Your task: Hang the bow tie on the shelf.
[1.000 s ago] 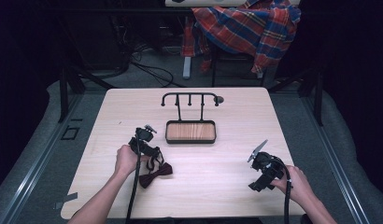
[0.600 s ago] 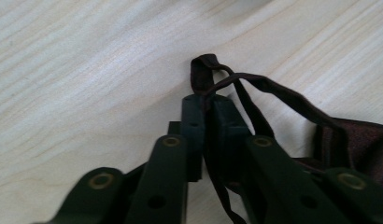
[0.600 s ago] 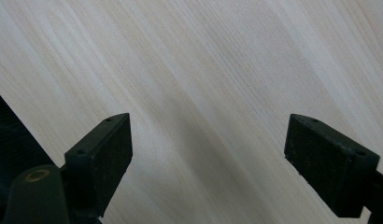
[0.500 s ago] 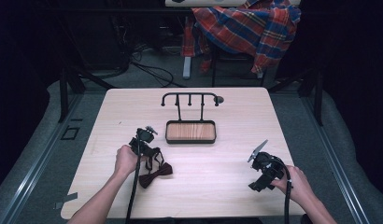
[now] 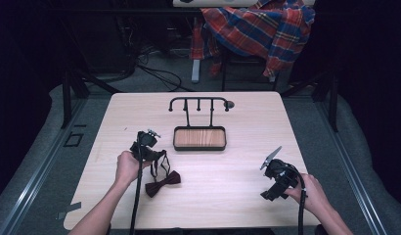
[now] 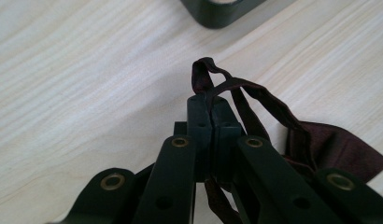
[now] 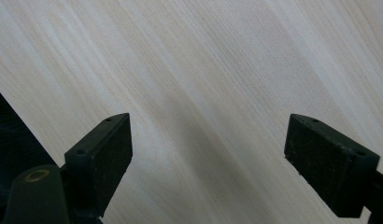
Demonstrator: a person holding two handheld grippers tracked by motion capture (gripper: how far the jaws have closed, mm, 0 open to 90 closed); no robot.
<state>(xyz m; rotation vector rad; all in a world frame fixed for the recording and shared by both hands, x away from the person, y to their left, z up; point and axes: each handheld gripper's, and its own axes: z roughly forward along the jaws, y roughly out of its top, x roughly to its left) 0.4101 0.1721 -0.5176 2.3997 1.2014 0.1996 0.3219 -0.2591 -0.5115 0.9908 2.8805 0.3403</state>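
Over pale wood, left tongs pinch the bow tie's strap; right tongs gape.

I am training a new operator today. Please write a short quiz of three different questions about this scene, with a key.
1. True or false: the left hand-held gripper is shut on the strap of the dark red bow tie.
2. Is the right hand-held gripper open or shut?
3. Which item stands behind the bow tie: A plate, B hook stand with wooden tray, C cup?

Key: 1 true; 2 open; 3 B.
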